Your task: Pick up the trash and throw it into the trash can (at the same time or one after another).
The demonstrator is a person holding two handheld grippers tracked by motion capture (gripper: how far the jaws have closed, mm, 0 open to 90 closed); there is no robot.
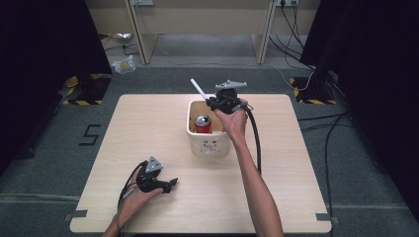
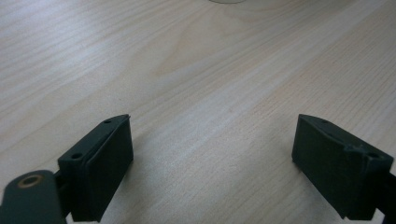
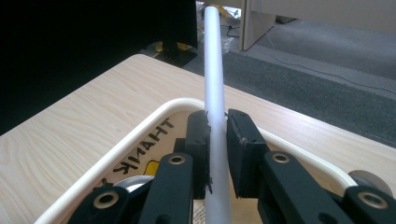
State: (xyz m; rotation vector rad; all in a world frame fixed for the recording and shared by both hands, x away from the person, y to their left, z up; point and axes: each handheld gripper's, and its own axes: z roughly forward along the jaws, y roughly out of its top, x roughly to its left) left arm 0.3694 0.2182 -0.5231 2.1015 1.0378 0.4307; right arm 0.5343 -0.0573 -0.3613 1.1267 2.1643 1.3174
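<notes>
My right gripper hovers over the back rim of a white bin and is shut on a white straw, which sticks up and to the left out of the jaws. From the right gripper view the straw runs straight up between the two black pads, with the bin's rim just below. A red can stands inside the bin. My left gripper rests low at the front left of the table, jaws open, nothing between them. Bare wood lies between its pads.
The light wooden table stands on a grey floor. Desk legs and cables run along the back. Black stands with hazard-striped bases sit at both back corners. A crumpled bag lies on the floor behind the table.
</notes>
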